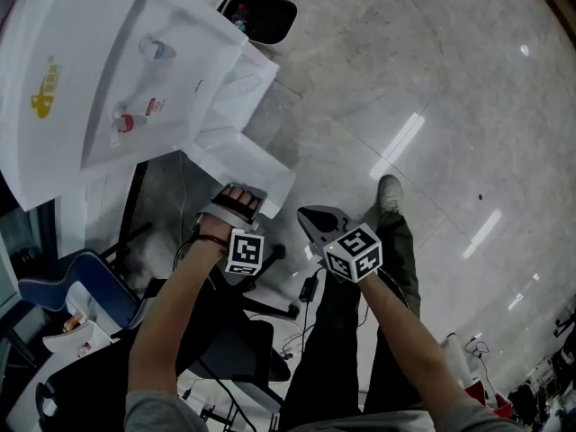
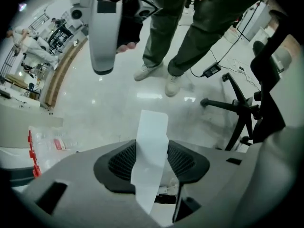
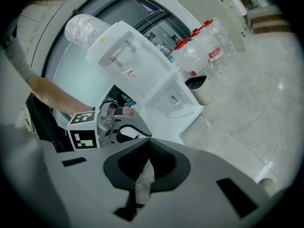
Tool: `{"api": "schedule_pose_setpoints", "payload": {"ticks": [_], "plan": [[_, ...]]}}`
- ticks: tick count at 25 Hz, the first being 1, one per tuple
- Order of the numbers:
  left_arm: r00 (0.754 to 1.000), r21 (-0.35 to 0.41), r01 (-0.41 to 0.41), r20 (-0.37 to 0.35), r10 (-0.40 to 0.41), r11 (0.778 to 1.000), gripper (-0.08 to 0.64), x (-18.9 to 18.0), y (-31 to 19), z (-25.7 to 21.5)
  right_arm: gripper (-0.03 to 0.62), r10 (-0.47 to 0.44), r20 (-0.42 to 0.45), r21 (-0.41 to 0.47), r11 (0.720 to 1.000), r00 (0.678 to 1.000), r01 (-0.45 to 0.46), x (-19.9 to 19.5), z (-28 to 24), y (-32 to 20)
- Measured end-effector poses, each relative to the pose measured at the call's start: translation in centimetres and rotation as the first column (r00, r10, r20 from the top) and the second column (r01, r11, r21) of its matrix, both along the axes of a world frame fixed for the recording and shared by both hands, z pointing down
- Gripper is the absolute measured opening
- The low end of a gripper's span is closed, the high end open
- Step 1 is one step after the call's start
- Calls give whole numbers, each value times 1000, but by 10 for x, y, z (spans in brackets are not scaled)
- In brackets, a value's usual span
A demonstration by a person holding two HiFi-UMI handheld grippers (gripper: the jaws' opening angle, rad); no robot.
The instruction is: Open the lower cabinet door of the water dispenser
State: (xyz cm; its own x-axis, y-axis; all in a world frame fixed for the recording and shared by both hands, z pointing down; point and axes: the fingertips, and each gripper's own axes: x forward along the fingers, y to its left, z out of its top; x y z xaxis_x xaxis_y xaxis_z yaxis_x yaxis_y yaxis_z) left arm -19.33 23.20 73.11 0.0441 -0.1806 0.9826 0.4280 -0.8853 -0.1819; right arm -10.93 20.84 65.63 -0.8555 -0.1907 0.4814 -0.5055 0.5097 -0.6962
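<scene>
The white water dispenser (image 1: 108, 70) stands at the upper left of the head view. Its lower cabinet door (image 1: 247, 162) is swung out over the floor. In the right gripper view the open door (image 3: 176, 103) shows a label, with the dark cabinet inside to its left. My left gripper (image 1: 241, 207) is just below the door's edge, pointing steeply down at the floor. Its jaws (image 2: 152, 160) are shut, with only their own white strip between them. My right gripper (image 1: 315, 219) is beside it, shut (image 3: 145, 170) and holding nothing, and faces the dispenser (image 3: 128, 61).
A black bin (image 1: 261, 14) stands behind the dispenser, and large water bottles (image 3: 209, 51) are lined up beyond it. A black office chair (image 1: 243, 331) and its star base (image 2: 237, 108) are close under my arms. A blue chair (image 1: 63, 282) is at the left, and cables (image 1: 310, 286) lie by the person's feet.
</scene>
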Motion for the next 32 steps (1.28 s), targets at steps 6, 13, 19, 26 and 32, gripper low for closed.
{"api": "schedule_pose_setpoints", "payload": {"ticks": [6, 13, 19, 26, 32], "plan": [[993, 12, -96, 68, 95, 995, 202, -19, 25, 2, 8, -19, 12, -9, 1000, 1000, 19, -5, -3, 11], [978, 12, -178, 111, 176, 984, 202, -39, 46, 5, 8, -34, 25, -27, 999, 999, 34, -9, -4, 21], [996, 3, -68, 57, 68, 998, 210, -35, 49, -2, 9, -43, 36, -39, 998, 998, 45, -7, -11, 19], [1000, 43, 15, 12, -15, 999, 216, -35, 38, -43, 9, -82, 48, -25, 996, 996, 83, -4, -42, 13], [993, 62, 121, -13, -120, 991, 208, -25, 13, -80, 9, -80, 60, -16, 997, 995, 81, 1, -65, 5]]}}
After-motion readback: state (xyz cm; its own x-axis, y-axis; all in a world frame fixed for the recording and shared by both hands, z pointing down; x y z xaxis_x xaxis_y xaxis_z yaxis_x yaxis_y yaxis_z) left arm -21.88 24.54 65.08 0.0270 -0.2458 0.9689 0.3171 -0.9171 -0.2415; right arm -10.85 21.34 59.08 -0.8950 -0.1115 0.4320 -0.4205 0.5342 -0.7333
